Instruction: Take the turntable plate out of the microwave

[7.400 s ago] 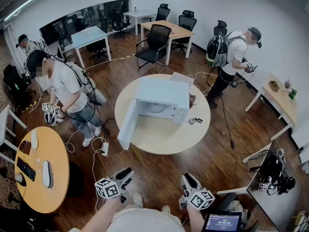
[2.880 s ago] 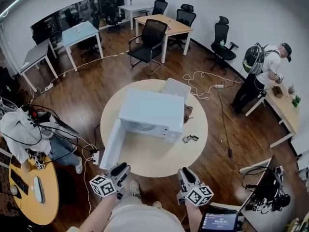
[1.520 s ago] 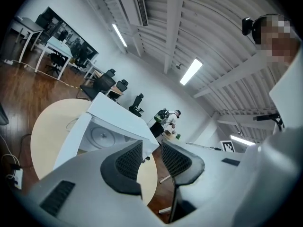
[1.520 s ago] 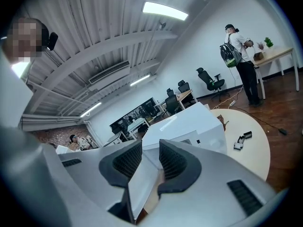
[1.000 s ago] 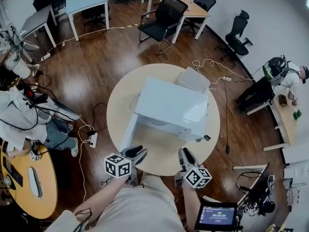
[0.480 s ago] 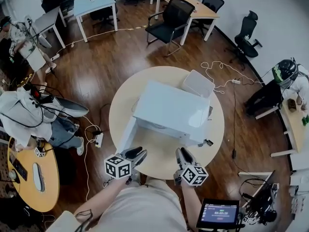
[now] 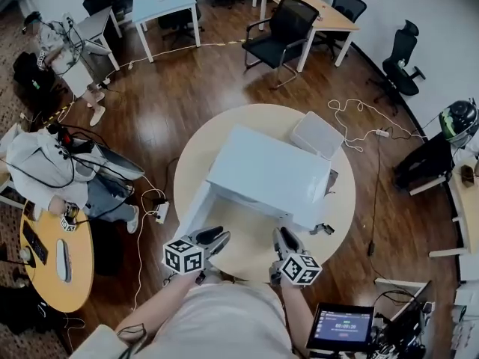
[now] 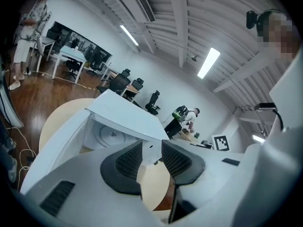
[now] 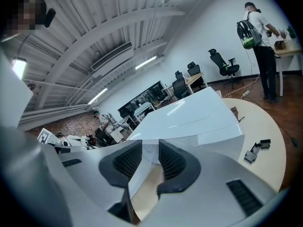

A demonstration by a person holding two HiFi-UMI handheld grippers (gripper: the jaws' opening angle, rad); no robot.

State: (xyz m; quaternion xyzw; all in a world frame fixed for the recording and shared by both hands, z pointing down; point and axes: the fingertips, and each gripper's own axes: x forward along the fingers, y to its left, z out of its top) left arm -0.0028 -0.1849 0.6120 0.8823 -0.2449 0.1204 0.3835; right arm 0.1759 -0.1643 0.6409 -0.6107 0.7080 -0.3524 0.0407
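Microwave [image 7: 266, 174], white, on round counter [image 7: 251, 254]; door [image 7: 193, 208] swung open for access. Turntable plate [image 8: 111, 136]: inside the cavity. Left claw [image 7: 214, 238], right claw [image 7: 282, 239]: both part-open, empty, aimed at the opening.

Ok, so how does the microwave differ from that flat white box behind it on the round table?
The microwave is much bigger and taller, while the flat white box is small and low. The microwave stands around the middle of the round table, and the box lies by the table's far edge. The microwave's door is swung open, but the box has no open part in view. Both are white, rectangular and rest on the same table.
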